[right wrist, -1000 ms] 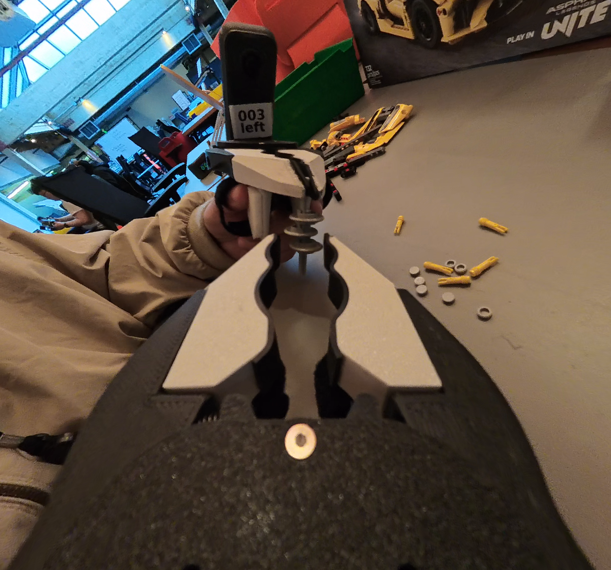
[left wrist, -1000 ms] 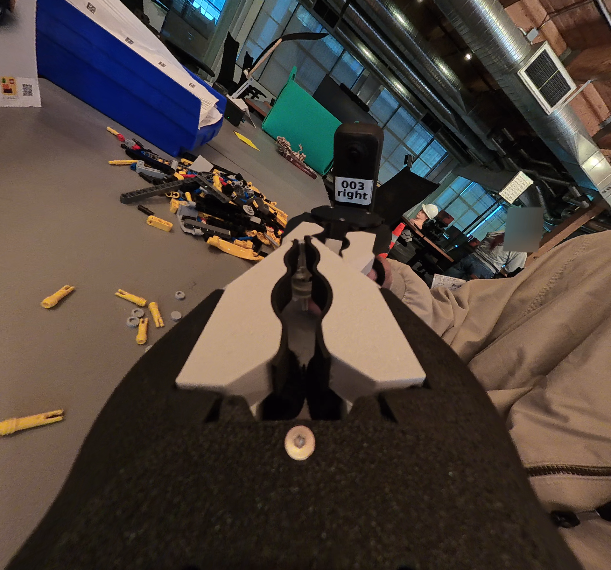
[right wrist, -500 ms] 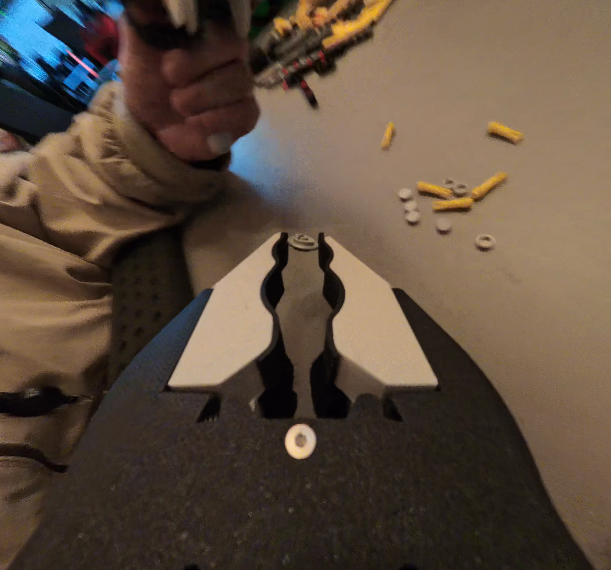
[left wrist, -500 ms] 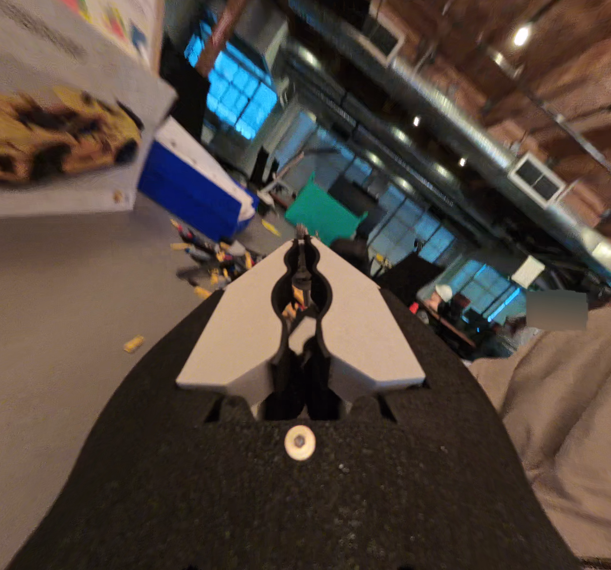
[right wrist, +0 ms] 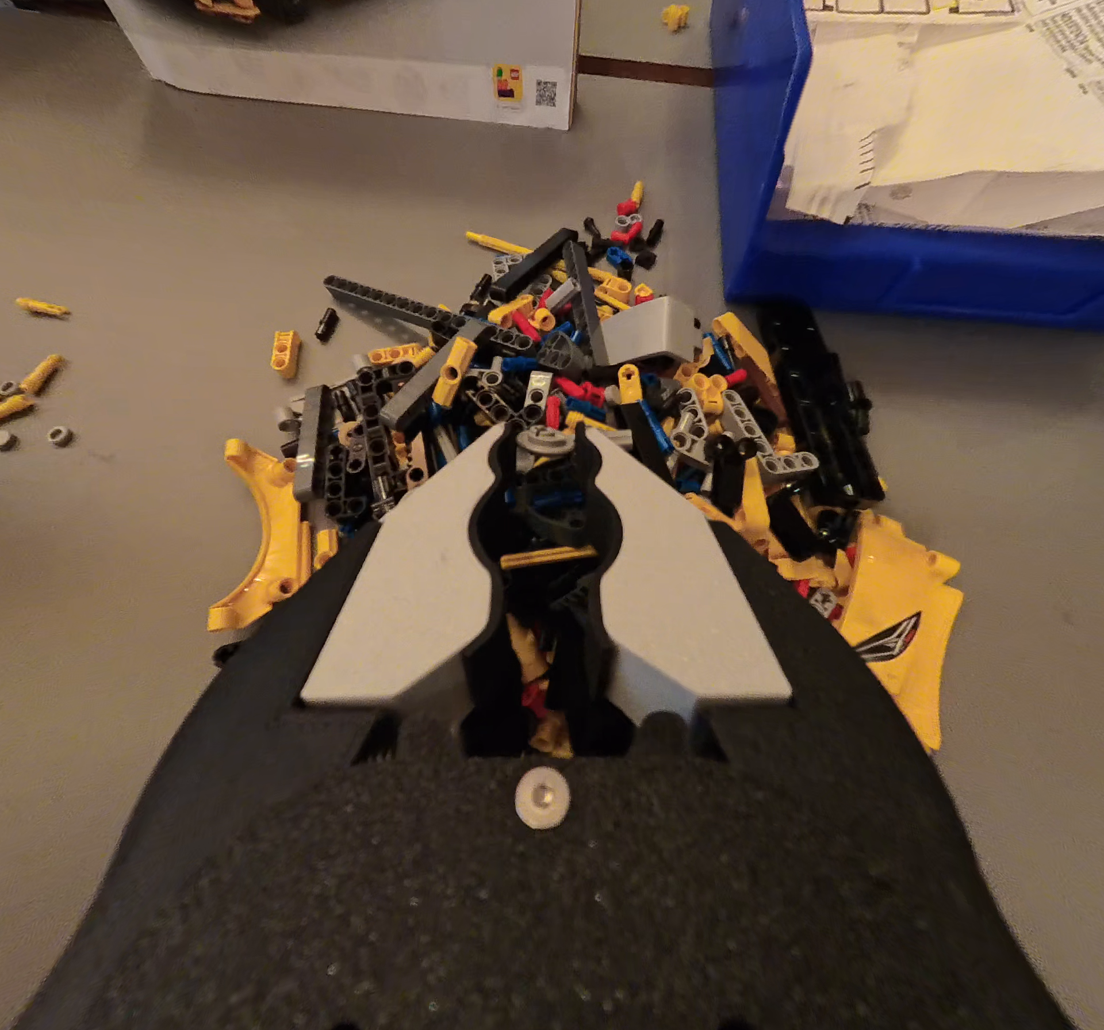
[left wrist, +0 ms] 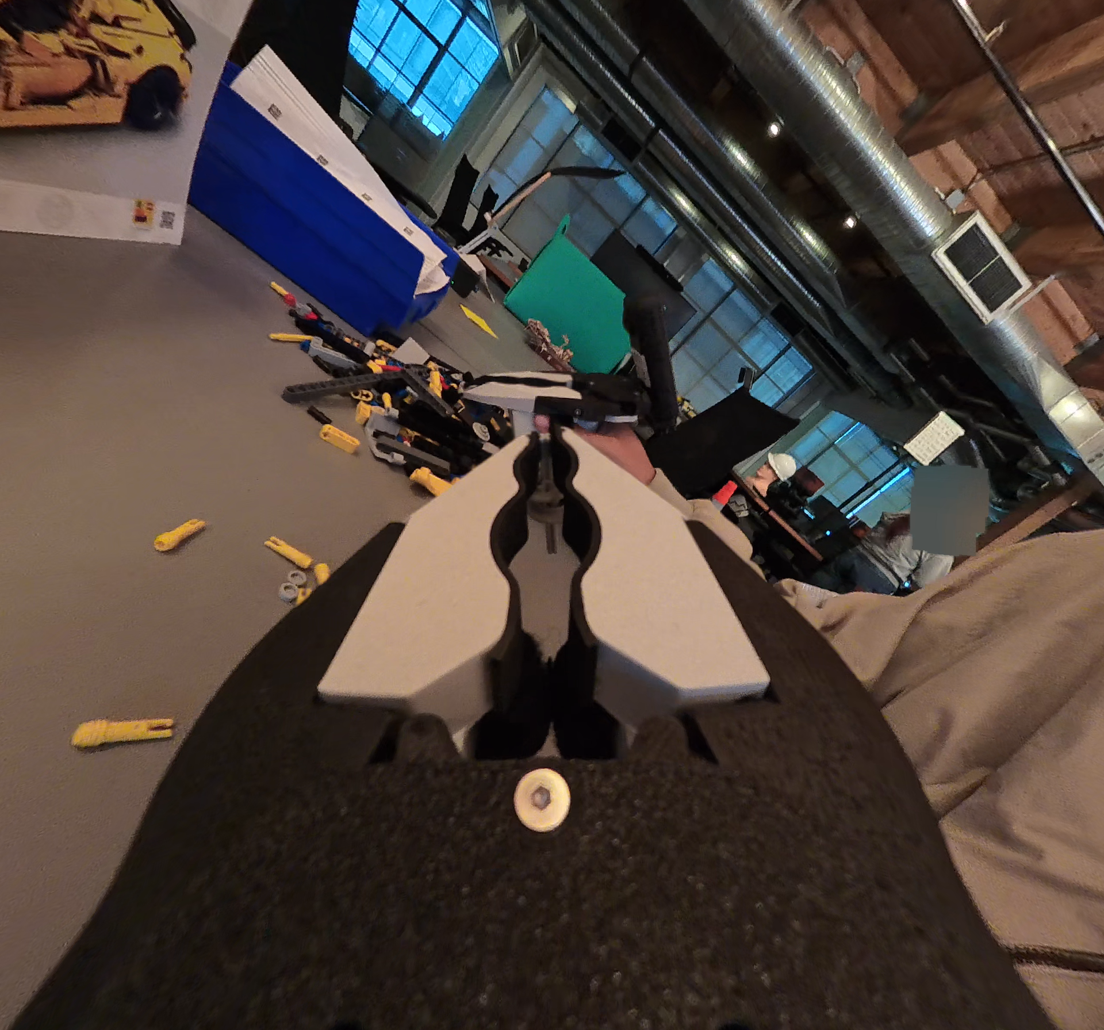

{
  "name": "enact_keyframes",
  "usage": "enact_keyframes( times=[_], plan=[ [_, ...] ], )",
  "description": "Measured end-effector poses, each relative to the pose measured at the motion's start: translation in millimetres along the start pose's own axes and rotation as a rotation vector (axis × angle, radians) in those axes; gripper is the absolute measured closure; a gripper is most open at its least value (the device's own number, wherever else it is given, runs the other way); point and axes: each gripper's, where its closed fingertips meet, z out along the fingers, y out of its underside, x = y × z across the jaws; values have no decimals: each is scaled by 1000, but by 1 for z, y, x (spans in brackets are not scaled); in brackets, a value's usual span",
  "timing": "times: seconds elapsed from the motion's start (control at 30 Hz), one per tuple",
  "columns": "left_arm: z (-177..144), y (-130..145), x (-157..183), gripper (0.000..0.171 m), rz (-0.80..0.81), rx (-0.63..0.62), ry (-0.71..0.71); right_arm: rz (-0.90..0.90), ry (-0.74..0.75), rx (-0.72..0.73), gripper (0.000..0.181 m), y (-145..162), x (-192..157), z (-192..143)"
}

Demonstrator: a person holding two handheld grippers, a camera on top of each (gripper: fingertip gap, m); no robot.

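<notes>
Grey round disc piece is pinched at the tips of the right claw, above the brick pile at frame centre. Slippage into that pile is judged possible, the hold being shallow. Left claw is clamped on a grey axle stack. Upper right, printed paper sheets are held in a blue bin.

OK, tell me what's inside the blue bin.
The blue bin holds crumpled white printed paper sheets, piled to the rim. Anything underneath them is covered, so I cannot tell what else is inside.

The right gripper, earlier open facing the left one, now grips a grey disc over the brick pile.
</notes>
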Motion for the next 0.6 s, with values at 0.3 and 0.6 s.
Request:
enact_keyframes(
  times=[0.3,0.6],
  plan=[
    [3,8,16,169,85,-42,60,-76,-663,265,137,-51,-194,-56],
    [11,24,25,169,151,-124,77,102,-1054,146,155,-36,-277,-69]
  ],
)
